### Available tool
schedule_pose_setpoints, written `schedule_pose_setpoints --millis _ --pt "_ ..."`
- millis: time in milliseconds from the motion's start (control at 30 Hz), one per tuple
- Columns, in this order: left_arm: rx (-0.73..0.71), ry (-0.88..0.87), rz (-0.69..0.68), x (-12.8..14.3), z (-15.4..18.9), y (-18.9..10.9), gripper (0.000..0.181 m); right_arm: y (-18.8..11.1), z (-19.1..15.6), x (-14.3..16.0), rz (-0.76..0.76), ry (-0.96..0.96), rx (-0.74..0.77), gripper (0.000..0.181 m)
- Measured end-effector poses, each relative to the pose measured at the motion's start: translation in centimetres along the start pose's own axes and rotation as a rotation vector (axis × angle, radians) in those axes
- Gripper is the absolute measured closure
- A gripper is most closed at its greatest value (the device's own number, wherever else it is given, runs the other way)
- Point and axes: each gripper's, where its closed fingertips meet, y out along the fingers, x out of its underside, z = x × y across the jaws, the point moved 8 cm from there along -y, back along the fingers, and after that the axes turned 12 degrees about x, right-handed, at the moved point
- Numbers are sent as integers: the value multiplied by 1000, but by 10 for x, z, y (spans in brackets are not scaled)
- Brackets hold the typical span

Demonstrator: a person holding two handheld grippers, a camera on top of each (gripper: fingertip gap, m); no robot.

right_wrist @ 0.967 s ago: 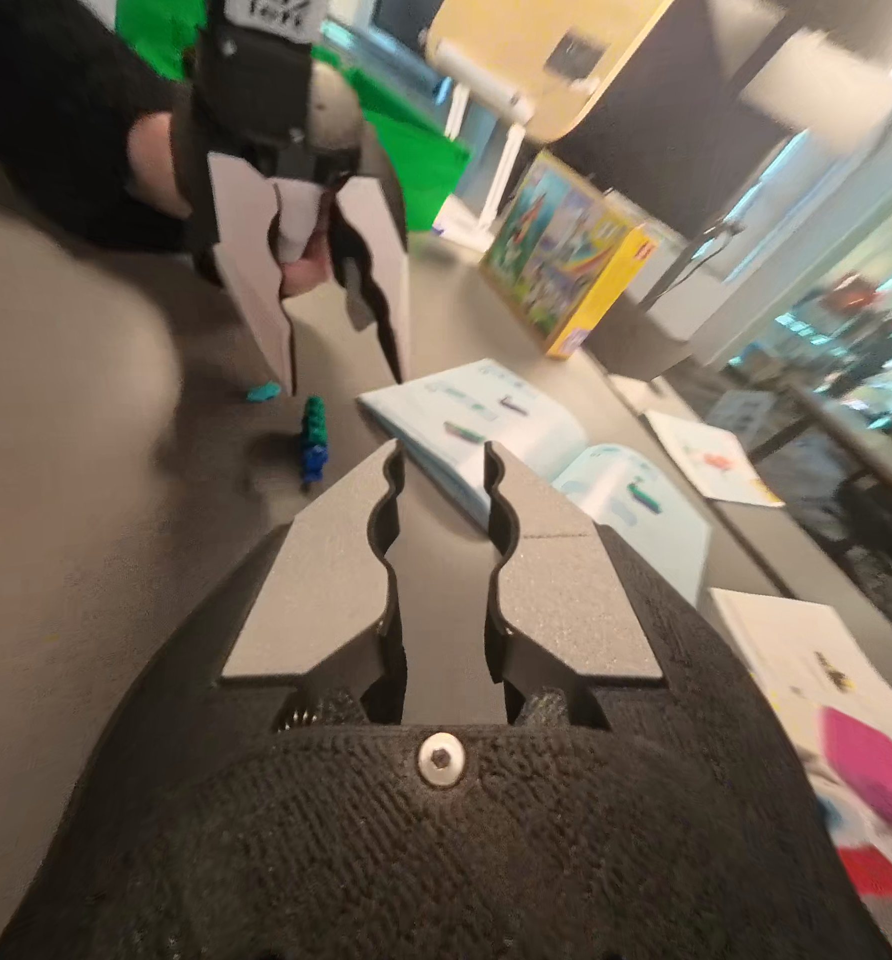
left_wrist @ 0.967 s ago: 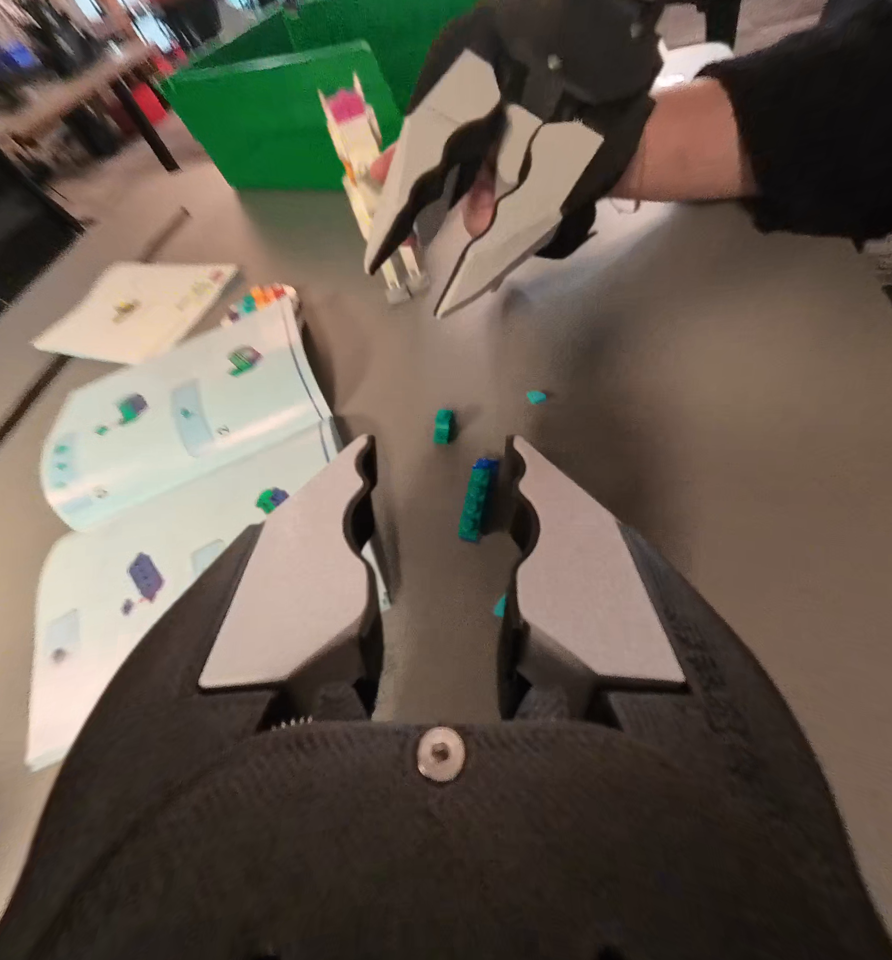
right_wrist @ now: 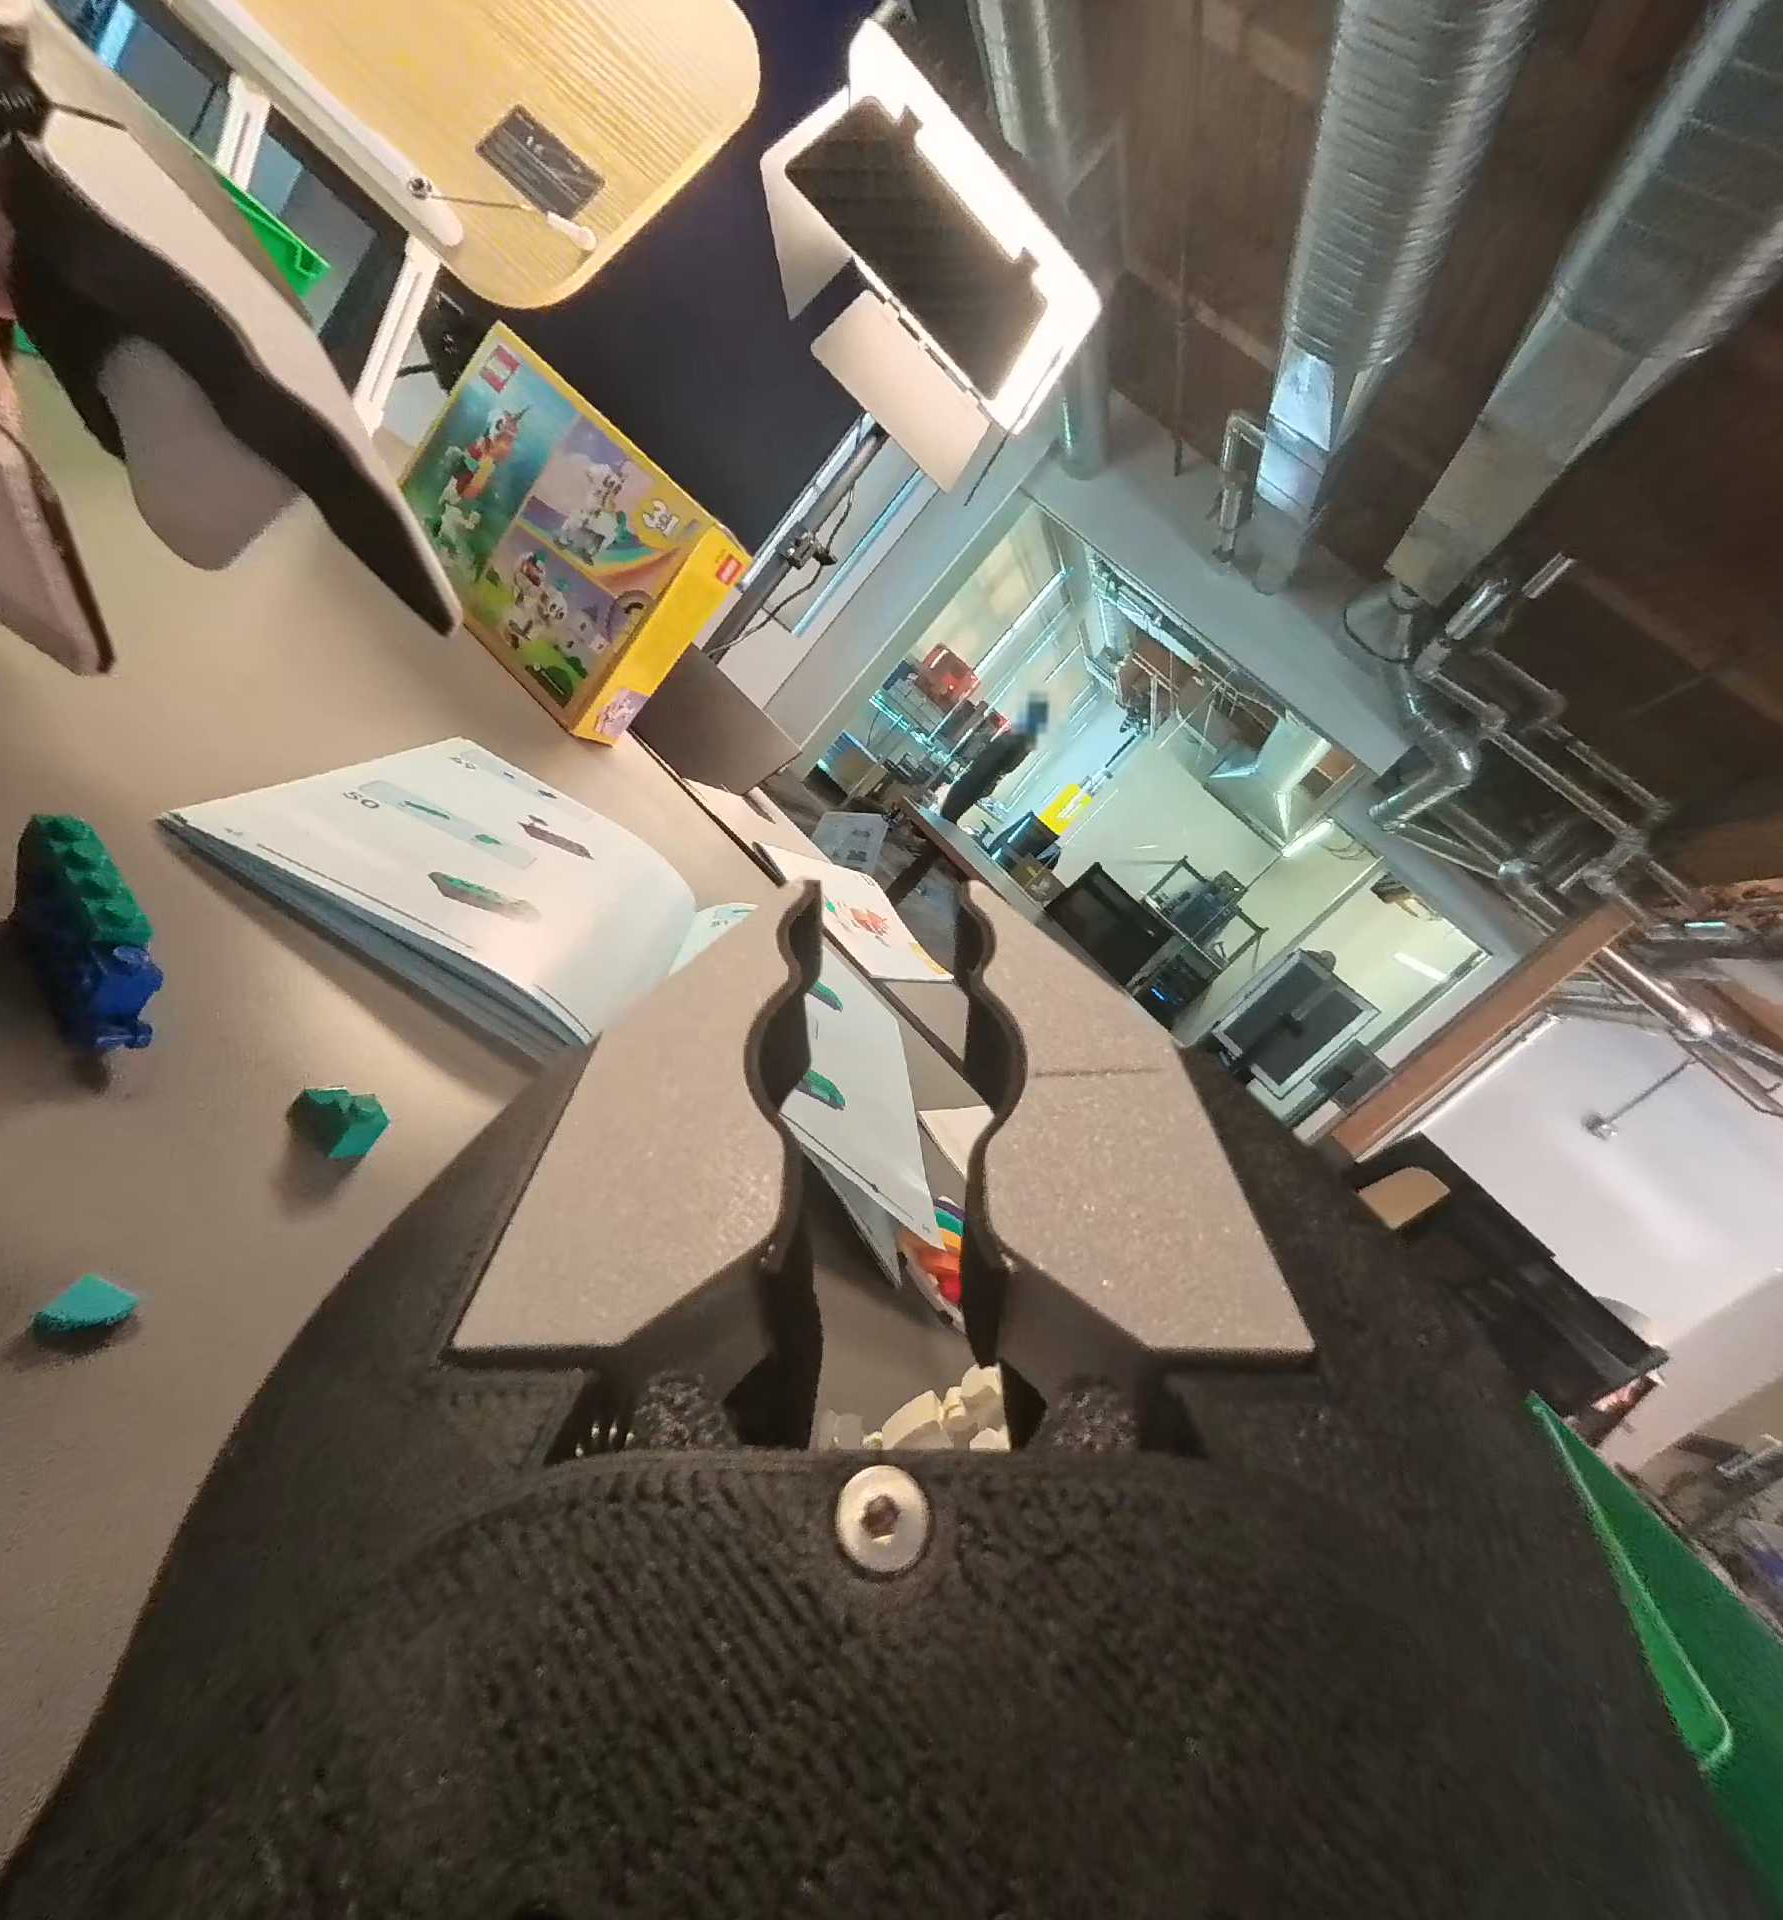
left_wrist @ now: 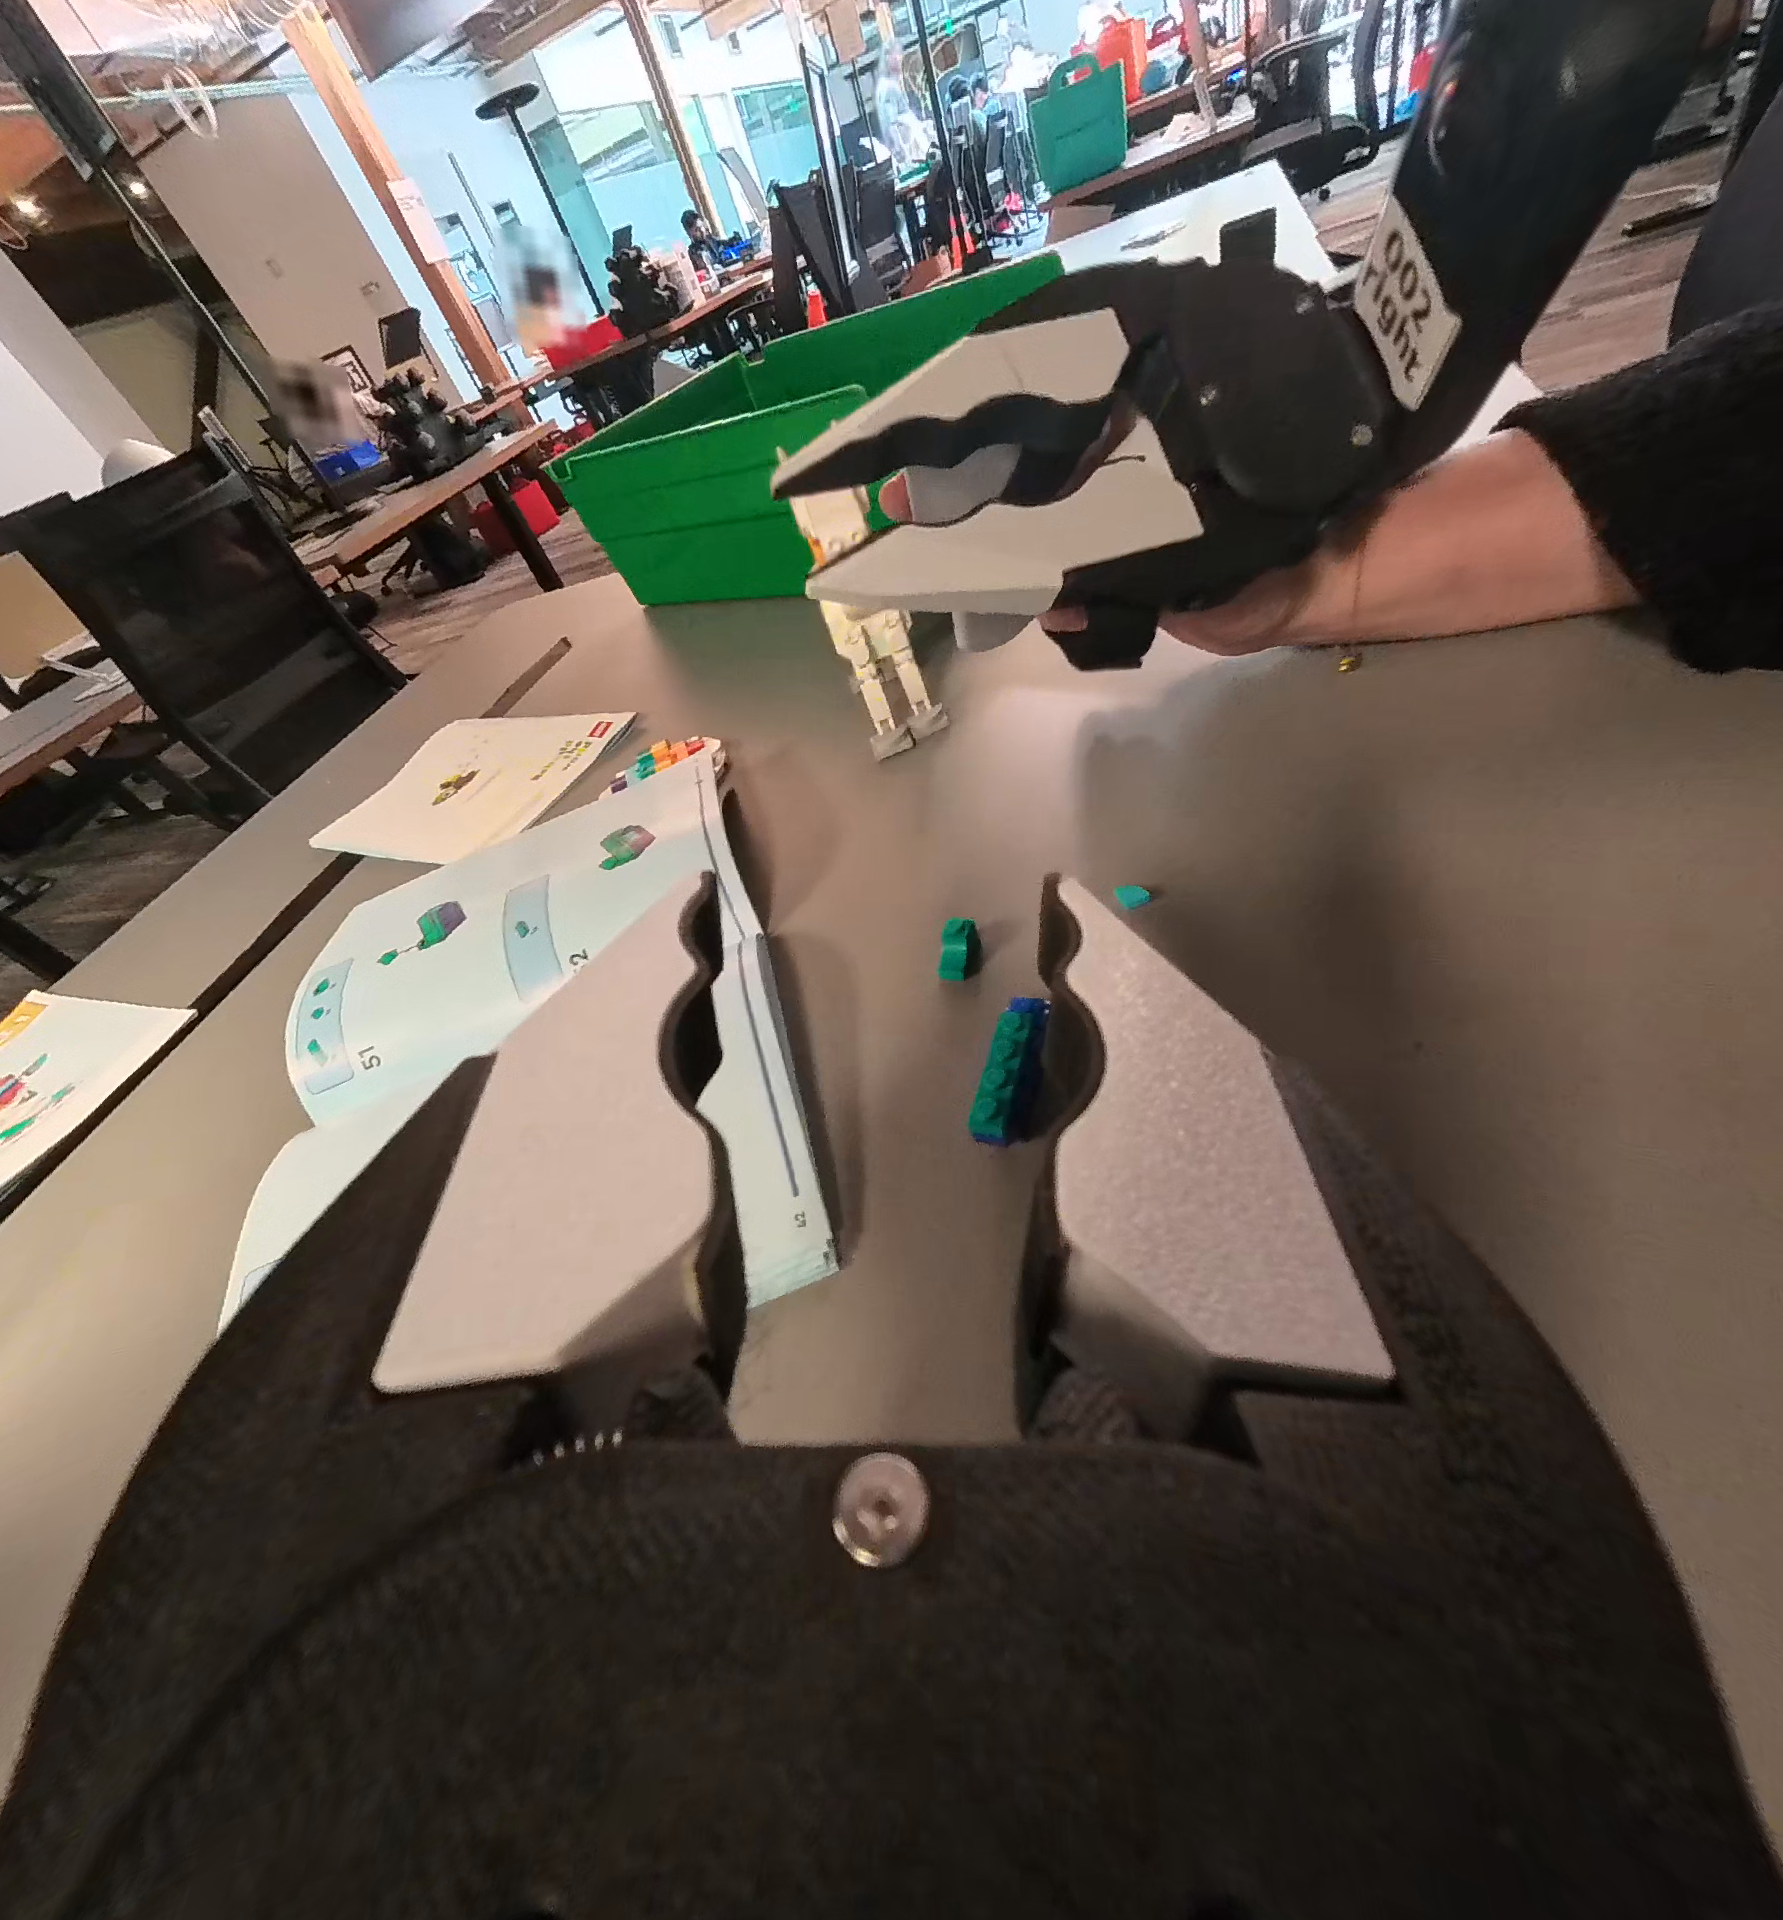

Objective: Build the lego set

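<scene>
A green-and-blue brick stack (left_wrist: 1006, 1075) lies on the grey table (left_wrist: 1386, 935), just inside my left gripper's right finger; it also shows in the right wrist view (right_wrist: 87, 935). A small green brick (left_wrist: 958, 948) (right_wrist: 338, 1120) and a teal piece (left_wrist: 1131, 896) (right_wrist: 85, 1304) lie near it. My left gripper (left_wrist: 876, 904) is open and empty, low over the table. My right gripper (left_wrist: 799, 530) (right_wrist: 887, 904) is narrowly open and empty, held on its side in the air, in front of a white lego figure (left_wrist: 882, 665).
An open instruction booklet (left_wrist: 471, 956) (right_wrist: 430, 862) lies left of the bricks, with other leaflets (left_wrist: 482, 779) and coloured pieces (left_wrist: 663, 758) beyond. A green bin (left_wrist: 710, 488) stands at the back. A lego box (right_wrist: 565, 540) stands on the table's far side. The grippers' ends are close to 11 cm from one another. It is some 9 cm from my left tips to the small green brick (right_wrist: 338, 1120). Seen from the left wrist view (left_wrist: 964, 932) as well. About 9 cm separates my left fingertips from the teal piece (right_wrist: 85, 1304).
The right gripper has turned from pointing down at the table to lying on its side, raised and pointing away from the bricks. The left gripper has tilted up and stays open by the stack.
</scene>
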Motion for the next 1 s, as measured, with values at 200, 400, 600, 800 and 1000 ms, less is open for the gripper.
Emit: schedule_pose_setpoints --millis 200,400,600,800,1000 --pt "-7 -19 58 -4 -2 -7 120 3 -4 5 -21 2 -14 159" --pt "-106 23 70 -6 0 -22 119 7 -2 11 -41 6 -6 160" --pt "-312 237 178 -29 2 -59 121 6 -3 7 -13 14 -18 161" --pt "-624 634 301 -90 16 -120 125 4 -3 3 23 63 -31 161" --pt "-849 607 374 -139 50 -196 122 2 -3 0 27 62 -27 162"
